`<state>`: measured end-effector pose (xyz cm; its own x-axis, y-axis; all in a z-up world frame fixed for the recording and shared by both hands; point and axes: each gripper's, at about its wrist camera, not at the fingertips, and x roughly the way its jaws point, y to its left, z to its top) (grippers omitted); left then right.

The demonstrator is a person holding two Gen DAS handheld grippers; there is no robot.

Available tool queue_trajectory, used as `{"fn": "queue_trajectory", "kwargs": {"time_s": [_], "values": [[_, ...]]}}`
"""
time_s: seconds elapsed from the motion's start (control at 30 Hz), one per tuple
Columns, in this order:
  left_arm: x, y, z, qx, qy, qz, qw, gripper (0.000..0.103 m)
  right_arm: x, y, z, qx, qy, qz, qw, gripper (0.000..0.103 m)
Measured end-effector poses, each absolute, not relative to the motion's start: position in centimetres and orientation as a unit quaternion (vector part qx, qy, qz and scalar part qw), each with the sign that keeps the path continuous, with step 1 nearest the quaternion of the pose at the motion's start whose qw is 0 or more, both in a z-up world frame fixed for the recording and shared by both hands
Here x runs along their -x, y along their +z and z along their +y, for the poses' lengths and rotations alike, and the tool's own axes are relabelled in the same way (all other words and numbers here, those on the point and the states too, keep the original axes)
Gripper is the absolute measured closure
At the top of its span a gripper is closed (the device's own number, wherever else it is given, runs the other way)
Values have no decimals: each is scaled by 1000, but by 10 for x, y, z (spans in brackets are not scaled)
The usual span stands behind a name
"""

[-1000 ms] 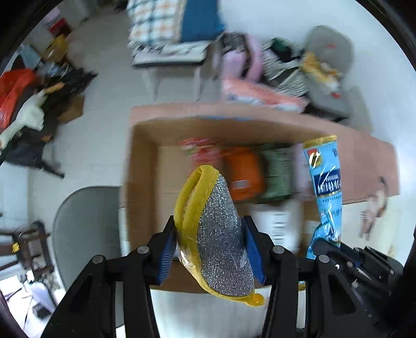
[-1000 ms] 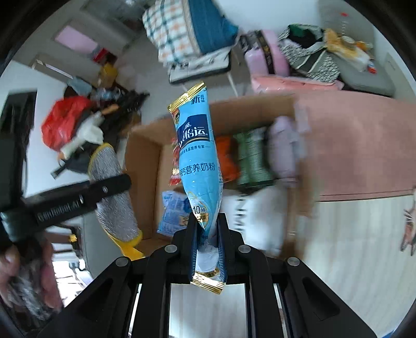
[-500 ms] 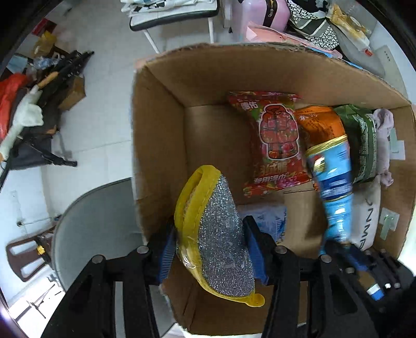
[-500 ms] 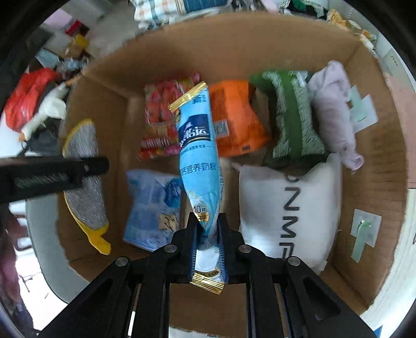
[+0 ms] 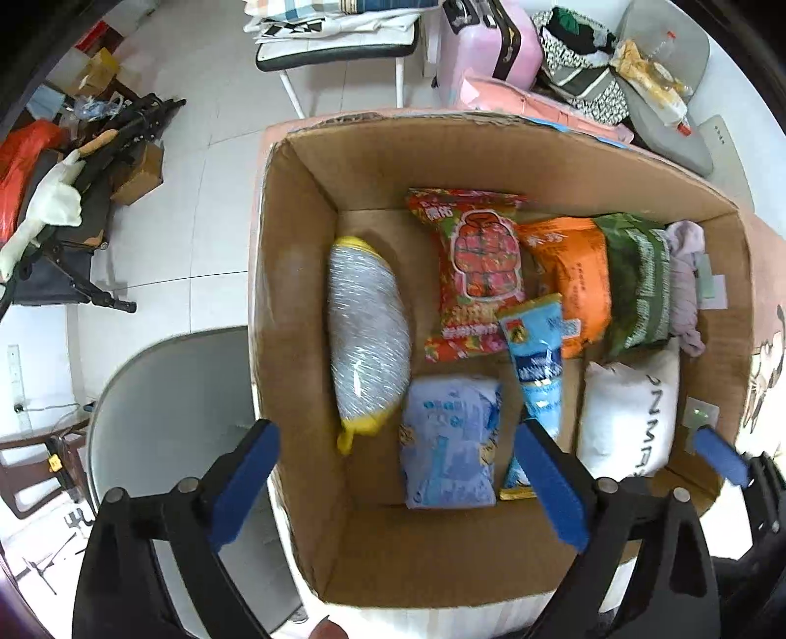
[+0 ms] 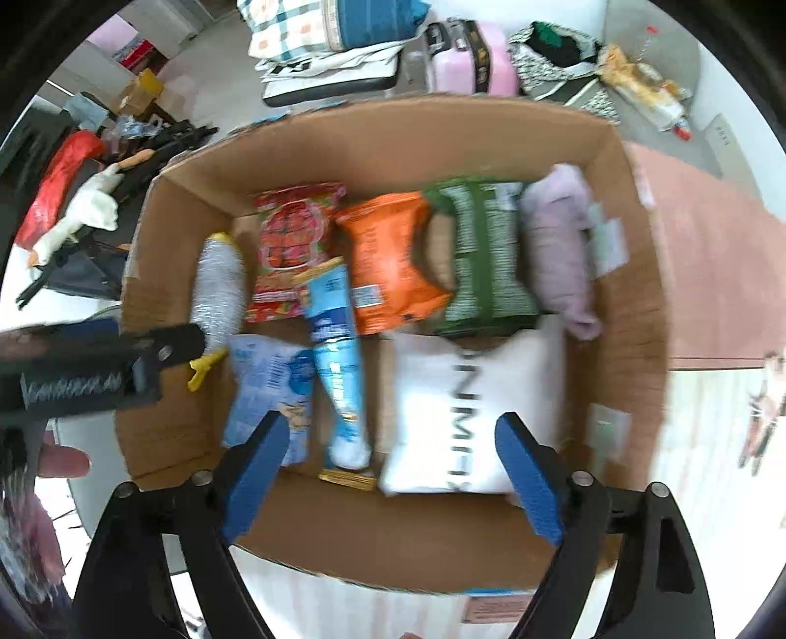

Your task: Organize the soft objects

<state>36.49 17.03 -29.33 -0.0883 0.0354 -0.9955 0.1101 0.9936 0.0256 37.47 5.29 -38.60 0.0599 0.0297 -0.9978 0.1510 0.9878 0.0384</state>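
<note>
An open cardboard box (image 5: 304,275) holds soft packs. The silver sponge with a yellow rim (image 5: 368,334) lies at the box's left side; it also shows in the right wrist view (image 6: 218,290). The blue milk-powder pouch (image 5: 538,373) lies between a pale blue pack (image 5: 449,442) and a white pillow pack (image 5: 626,413); the pouch also shows in the right wrist view (image 6: 339,363). My left gripper (image 5: 400,481) is open and empty above the box's near edge. My right gripper (image 6: 390,472) is open and empty above the pouch and the pillow pack (image 6: 462,408).
Red (image 5: 479,270), orange (image 5: 572,280) and green (image 5: 636,280) snack bags and a lilac cloth (image 5: 685,280) line the box's far side. A grey chair (image 5: 167,408) stands left of the box. Floor clutter (image 5: 73,187) lies far left; a pink suitcase (image 5: 486,44) stands behind.
Both grippers have opened. The sponge dropped from my left gripper to the box's left side. The blue pouch dropped from my right gripper into the box's middle.
</note>
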Motion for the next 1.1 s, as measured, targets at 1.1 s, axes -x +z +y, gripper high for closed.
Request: {"fn": "queue_trajectory", "kwargs": {"time_s": [1.1], "values": [[-226, -133, 160, -11, 0, 582, 813, 1, -254, -206, 5, -33, -84, 580, 810, 0]]}}
